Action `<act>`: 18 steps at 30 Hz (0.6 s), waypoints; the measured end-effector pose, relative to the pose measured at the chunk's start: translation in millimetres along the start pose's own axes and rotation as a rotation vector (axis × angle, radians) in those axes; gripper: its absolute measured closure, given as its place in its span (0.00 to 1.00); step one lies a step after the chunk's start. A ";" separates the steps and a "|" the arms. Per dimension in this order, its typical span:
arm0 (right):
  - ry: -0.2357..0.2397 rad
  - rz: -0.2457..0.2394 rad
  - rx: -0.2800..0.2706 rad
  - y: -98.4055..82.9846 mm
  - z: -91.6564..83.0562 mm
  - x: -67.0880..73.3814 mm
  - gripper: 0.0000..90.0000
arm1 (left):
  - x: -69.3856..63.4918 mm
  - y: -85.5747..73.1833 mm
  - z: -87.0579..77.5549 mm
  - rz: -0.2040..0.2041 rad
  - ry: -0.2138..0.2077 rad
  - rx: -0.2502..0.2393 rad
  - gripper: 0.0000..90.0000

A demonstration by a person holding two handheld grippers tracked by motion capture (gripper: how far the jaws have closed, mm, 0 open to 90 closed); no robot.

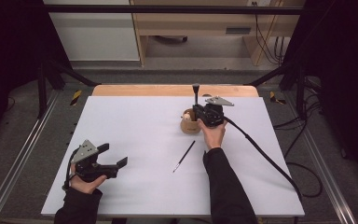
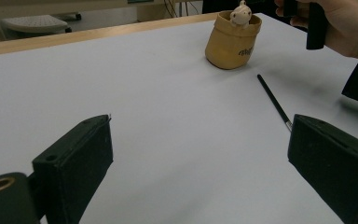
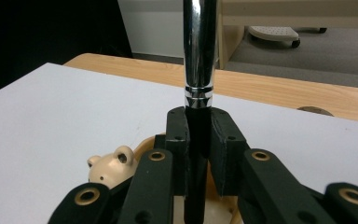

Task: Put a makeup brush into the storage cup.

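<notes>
Nearest the high camera, the left gripper (image 1: 116, 157) rested at the near left of the white table (image 1: 135, 126), its jaws spread wide with nothing between them, held in the person's left hand (image 1: 86, 182).

In the right gripper view, the right gripper (image 3: 199, 140) had its jaws clamped on the black handle of a makeup brush (image 3: 198, 56). The brush stood upright, its long axis vertical, with the chrome ferrule rising above the jaws and the handle end pointing down into the tan cup (image 1: 189, 123) directly below. In the high view the brush's dark head topped it, above the gripper, toward the far side of the table.

The cup bore dark writing on its side, seen in the left gripper view, too small to read. A small cream bear figure (image 2: 240, 12) sat at its rim.

A second, thin black brush (image 1: 184, 156) lay flat on the table just in front of the cup, running diagonally, its pale tip toward the near left.
</notes>
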State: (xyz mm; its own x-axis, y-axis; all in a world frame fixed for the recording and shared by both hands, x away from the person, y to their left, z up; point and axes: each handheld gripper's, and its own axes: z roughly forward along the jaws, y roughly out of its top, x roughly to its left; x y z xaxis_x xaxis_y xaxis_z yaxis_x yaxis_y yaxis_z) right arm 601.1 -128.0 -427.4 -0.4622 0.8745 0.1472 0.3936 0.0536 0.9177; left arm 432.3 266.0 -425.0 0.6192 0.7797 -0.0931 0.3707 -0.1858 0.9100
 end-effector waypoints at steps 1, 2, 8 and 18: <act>0.000 0.000 0.000 0.0 0.0 0.0 0.88 | 0.0 0.0 0.0 0.000 0.000 0.000 0.07; 0.000 0.005 0.006 -2.3 0.6 -0.7 0.88 | 0.0 0.0 0.0 0.002 0.000 0.002 0.07; -0.004 -0.003 0.028 -9.1 1.7 -2.8 0.88 | -0.3 0.0 0.3 0.004 0.000 0.004 0.07; -0.014 -0.050 0.035 -7.9 -4.7 0.4 0.82 | -0.5 0.2 0.2 0.001 -0.001 0.002 0.07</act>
State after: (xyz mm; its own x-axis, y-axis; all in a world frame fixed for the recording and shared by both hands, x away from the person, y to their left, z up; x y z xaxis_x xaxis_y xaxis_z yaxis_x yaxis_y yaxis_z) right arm 594.1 -130.3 -432.9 -0.4712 0.8768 0.0958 0.3976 0.1142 0.9104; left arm 432.1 265.4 -424.9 0.6201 0.7791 -0.0922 0.3713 -0.1879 0.9093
